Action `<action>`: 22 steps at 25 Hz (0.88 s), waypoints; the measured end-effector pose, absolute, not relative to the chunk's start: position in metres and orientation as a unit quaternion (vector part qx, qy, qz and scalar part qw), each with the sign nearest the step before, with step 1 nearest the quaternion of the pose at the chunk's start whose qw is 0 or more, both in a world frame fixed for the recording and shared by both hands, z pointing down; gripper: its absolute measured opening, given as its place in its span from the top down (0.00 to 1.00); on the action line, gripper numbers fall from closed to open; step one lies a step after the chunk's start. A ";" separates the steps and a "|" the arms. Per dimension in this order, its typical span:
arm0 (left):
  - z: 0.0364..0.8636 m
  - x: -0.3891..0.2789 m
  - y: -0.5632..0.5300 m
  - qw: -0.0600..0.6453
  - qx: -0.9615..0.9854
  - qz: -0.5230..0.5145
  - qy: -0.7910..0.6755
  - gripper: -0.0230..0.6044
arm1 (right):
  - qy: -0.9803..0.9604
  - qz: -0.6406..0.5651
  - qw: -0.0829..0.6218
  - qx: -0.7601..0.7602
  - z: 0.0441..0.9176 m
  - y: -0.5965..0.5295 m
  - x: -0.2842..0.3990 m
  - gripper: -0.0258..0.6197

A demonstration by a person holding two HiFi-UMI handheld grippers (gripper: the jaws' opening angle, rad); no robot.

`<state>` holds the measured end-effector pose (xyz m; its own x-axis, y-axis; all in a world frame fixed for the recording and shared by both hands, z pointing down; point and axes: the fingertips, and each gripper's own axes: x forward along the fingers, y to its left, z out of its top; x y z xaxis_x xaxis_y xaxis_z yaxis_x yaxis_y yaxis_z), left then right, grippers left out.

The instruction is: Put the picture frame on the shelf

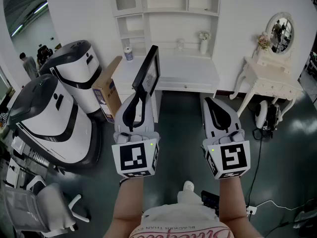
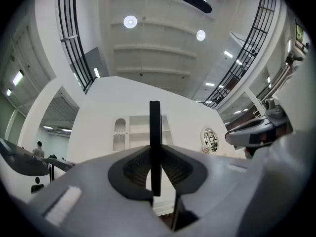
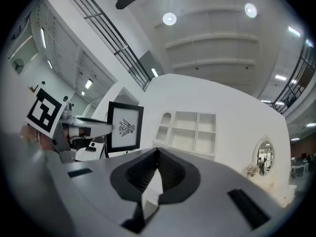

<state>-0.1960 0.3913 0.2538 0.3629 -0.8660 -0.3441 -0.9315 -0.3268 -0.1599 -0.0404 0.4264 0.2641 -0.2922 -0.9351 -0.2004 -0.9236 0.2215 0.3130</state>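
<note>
My left gripper is shut on a black picture frame and holds it upright in front of the white shelf unit. In the left gripper view the frame stands edge-on between the ribbed pads, with the shelf unit behind it. My right gripper hangs beside it at the same height, shut and empty. In the right gripper view its jaws meet with nothing in them. The frame shows a white print to the left there, and the shelf unit is ahead.
The shelf unit has a desk top carrying a small vase and a cup. Two large white-and-black machines and a cardboard box stand left. A white dressing table with an oval mirror stands right. A chair is at lower left.
</note>
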 end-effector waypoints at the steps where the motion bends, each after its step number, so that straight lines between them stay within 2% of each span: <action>1: 0.254 -0.190 0.384 0.167 -0.808 0.098 0.557 0.85 | -0.782 -0.188 0.014 0.594 0.265 0.418 -0.033 0.95; 14: 0.246 -0.109 0.247 0.160 -0.792 0.109 0.580 0.85 | -0.798 -0.194 0.012 0.570 0.254 0.281 0.056 0.95; 22: 0.257 -0.082 0.195 0.148 -0.785 0.096 0.594 0.85 | -0.816 -0.174 0.012 0.551 0.263 0.223 0.082 0.95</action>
